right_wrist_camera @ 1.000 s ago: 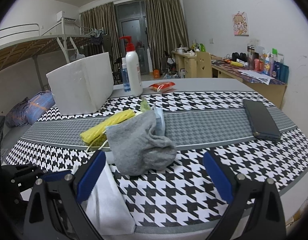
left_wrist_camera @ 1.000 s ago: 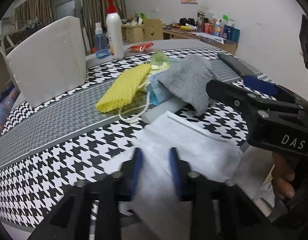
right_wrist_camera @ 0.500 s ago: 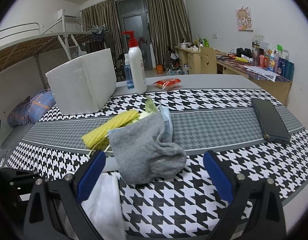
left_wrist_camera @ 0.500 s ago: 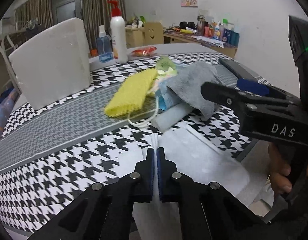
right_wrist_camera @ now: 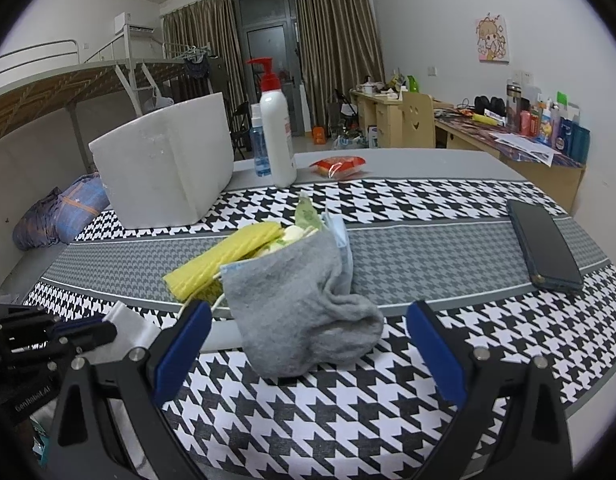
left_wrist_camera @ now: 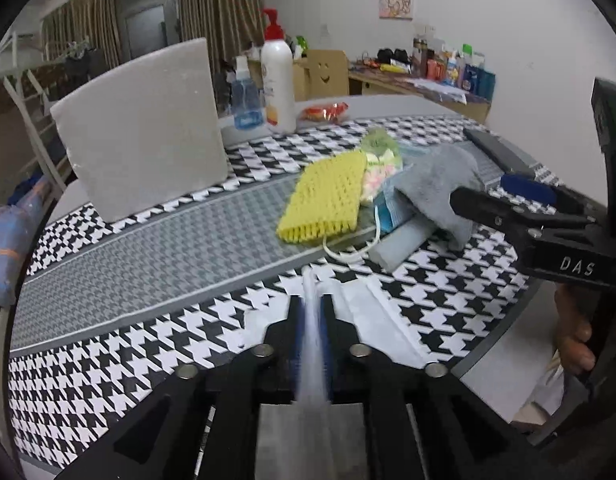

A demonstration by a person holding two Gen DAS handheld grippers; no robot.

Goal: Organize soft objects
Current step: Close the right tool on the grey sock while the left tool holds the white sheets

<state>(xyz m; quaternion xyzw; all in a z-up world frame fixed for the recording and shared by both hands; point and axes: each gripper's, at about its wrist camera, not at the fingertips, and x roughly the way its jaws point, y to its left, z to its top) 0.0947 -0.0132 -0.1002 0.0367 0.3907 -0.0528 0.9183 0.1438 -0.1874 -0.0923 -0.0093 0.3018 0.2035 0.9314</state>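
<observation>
Barely begun: the left tool (left_wrist_camera: 311, 320), jaws easing apart, pinches the white cloth (left_wrist_camera: 363, 312) at the surface's near edge, the right tool (right_wrist_camera: 304, 344) gapes empty, and the pile (right_wrist_camera: 276, 276) lies unsorted mid-surface.

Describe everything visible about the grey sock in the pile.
The grey fuzzy knit sock lies crumpled on the houndstooth tablecloth, draped over a blue face mask and a pale grey foam bar, leaning against the yellow ribbed foam sleeve. Its toe end bunches toward the near table edge. It looks soft and limp. It lies ahead of the open right tool, which is not touching it.
</observation>
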